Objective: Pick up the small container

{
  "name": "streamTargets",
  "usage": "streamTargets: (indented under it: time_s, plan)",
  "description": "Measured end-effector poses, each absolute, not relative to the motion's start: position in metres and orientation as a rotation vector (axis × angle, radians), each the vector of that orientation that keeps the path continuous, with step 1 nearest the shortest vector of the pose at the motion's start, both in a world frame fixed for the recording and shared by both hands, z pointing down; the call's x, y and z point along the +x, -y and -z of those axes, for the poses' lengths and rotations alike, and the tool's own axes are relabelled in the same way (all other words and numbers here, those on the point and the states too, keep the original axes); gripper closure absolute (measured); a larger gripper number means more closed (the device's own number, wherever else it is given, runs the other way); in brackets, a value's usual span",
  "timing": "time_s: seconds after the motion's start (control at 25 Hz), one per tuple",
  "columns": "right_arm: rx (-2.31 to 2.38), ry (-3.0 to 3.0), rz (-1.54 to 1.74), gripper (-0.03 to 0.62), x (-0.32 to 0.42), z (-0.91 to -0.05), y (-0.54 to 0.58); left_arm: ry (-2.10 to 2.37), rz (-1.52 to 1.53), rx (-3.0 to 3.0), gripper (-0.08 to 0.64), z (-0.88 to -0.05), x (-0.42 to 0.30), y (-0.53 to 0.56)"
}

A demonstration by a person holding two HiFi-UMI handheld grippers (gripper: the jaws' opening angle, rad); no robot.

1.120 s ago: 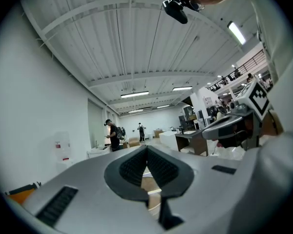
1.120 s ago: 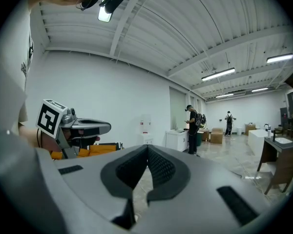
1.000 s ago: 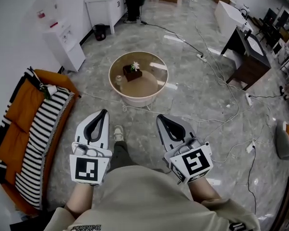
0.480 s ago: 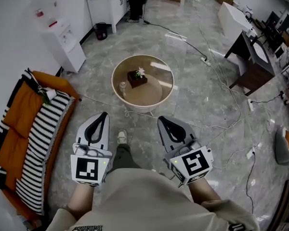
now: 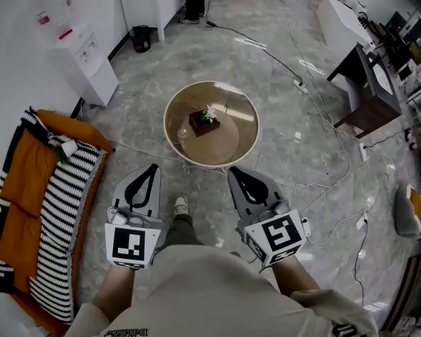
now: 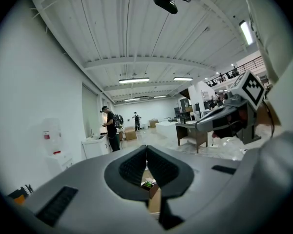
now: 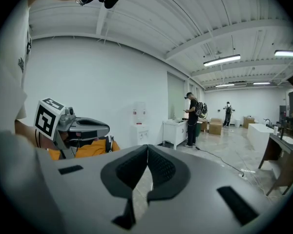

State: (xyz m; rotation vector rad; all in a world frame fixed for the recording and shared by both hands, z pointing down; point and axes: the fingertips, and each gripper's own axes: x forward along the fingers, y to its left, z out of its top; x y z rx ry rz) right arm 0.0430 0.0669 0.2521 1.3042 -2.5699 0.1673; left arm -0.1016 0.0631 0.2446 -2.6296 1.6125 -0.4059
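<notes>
A small clear container [image 5: 183,136] stands on the left part of a round glass table [image 5: 242,142], beside a dark box with a little plant [image 5: 204,121]. My left gripper [image 5: 151,167] and right gripper [image 5: 234,170] are held side by side in front of my body, well short of the table, both pointing toward it. Both are shut and hold nothing. In the left gripper view the jaws [image 6: 146,148] meet, and the plant box [image 6: 148,185] shows through the gap below them. The right gripper's jaws [image 7: 147,148] also meet.
An orange sofa with a striped blanket [image 5: 49,209] lies on the left. A white water dispenser [image 5: 84,62] stands by the wall. Cables [image 5: 323,181] trail across the marble floor on the right, near a dark desk [image 5: 361,83]. My shoe [image 5: 180,204] shows between the grippers.
The table and its objects have slid lower and nearer in the head view as I step toward it. Both grippers keep their pose and stay shut.
</notes>
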Motion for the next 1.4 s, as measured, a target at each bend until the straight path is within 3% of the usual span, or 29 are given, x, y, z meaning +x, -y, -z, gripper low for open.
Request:
streamTargets:
  time_s: [0.6,1.4]
  plan:
    - [1.401,2.496,-0.219,0.595,-0.024,-0.241,0.106,-1.533,0.483,-2.656,0.554,-0.254,-0.185,0.114]
    - [1.423,2.401,-0.341,0.595,0.026,-0.282,0.183,-1.561,0.564,-2.64,0.552,-0.28,-0.155,0.191]
